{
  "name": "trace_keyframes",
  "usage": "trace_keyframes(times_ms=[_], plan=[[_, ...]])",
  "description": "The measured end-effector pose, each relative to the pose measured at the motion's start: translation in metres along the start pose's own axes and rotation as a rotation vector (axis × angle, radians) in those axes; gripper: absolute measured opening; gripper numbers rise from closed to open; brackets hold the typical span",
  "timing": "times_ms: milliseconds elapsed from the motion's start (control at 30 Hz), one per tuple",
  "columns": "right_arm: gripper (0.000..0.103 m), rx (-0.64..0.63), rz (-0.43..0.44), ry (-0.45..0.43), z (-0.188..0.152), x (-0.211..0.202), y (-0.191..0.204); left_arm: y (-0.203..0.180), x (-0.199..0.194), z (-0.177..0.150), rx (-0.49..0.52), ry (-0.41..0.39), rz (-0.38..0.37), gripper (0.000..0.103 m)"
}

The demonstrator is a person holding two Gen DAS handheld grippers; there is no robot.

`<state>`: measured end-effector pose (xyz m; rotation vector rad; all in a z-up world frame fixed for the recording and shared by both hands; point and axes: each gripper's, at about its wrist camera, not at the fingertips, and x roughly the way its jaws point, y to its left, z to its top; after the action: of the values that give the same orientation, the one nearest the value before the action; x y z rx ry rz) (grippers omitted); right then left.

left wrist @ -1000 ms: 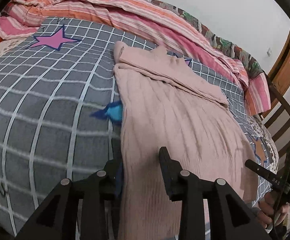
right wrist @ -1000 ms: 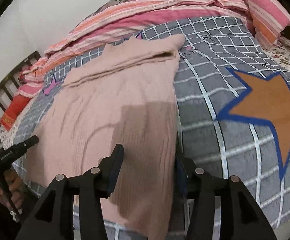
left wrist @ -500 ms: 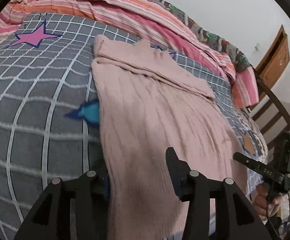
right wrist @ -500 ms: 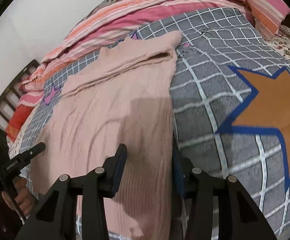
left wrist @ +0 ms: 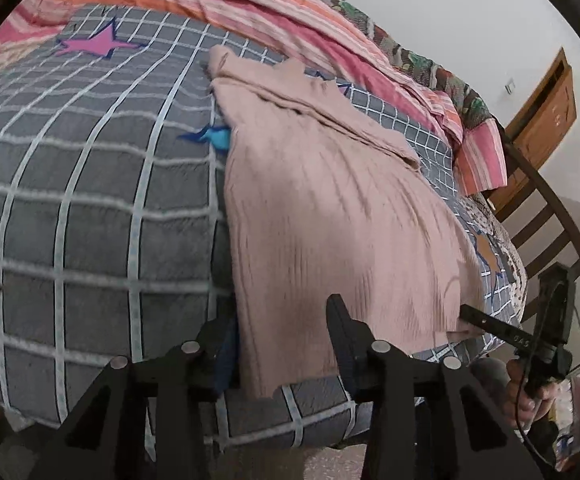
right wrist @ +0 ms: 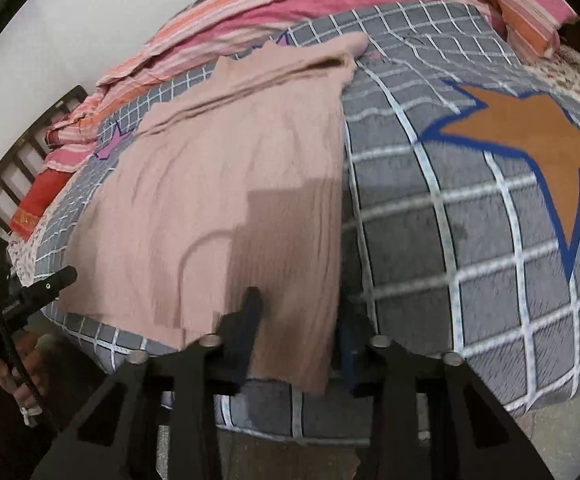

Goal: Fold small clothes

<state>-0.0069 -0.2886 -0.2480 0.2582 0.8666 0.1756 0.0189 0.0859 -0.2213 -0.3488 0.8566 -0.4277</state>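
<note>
My left gripper (left wrist: 282,336) sits at the near left corner of the pink sweater (left wrist: 330,208), one finger on each side of the sweater's left edge where the hem hangs over the near edge of the bed (left wrist: 90,220). Its jaws are closing with the cloth between them, though I cannot tell that the pads press on it yet. My right gripper (right wrist: 298,328) is at the near right corner of the same sweater (right wrist: 226,184), jaws closing too, the hem corner between the fingers with a gap still showing beside the right one.

The sweater lies flat and lengthwise on the grey checked blanket (right wrist: 430,240), its far end folded over into a band that runs across it, with a cuff poking out at the far corner. Its long left edge runs straight beside a small blue star (left wrist: 214,136); its right edge runs near a large orange star (right wrist: 530,136) but stays apart from it. In the right wrist view the near hem slopes, lower under my right gripper and higher toward my left.

There is wide bare blanket on the left of the sweater and on its right. Farther off, a striped pink and orange quilt (left wrist: 250,12) is heaped along the far edge of the bed, just beyond the sweater's far end. A wooden chair (left wrist: 546,216) stands by the right side of the bed. Below the near edge I see bare floor (right wrist: 290,460) under both grippers
</note>
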Motion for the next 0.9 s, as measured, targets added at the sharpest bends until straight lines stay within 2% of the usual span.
trace_keyframes(times_ms=[33,100,133,233,500,800,900], plan=[[0.021,0.009,0.001,0.008,-0.002,0.001,-0.002,0.001,0.001,-0.002,-0.013,0.006,-0.011,0.030],[0.011,0.020,0.026,0.014,-0.004,0.002,-0.004,0.000,0.002,-0.005,-0.019,0.020,-0.023,0.012],[0.009,0.019,0.038,0.022,-0.004,0.003,-0.004,-0.001,0.002,-0.006,-0.015,0.021,-0.020,0.007],[0.006,0.015,0.038,0.010,-0.003,-0.002,-0.002,-0.003,-0.009,-0.005,-0.014,-0.020,-0.026,0.006],[0.005,0.050,0.101,-0.101,0.005,-0.046,-0.003,-0.004,-0.045,0.012,-0.089,-0.095,-0.127,0.006],[0.005,0.129,0.198,-0.158,0.041,-0.073,0.003,-0.017,-0.068,0.046,-0.122,-0.169,-0.182,0.006],[0.005,0.155,0.229,-0.174,0.055,-0.077,0.003,-0.020,-0.070,0.061,-0.125,-0.196,-0.178,0.006]])
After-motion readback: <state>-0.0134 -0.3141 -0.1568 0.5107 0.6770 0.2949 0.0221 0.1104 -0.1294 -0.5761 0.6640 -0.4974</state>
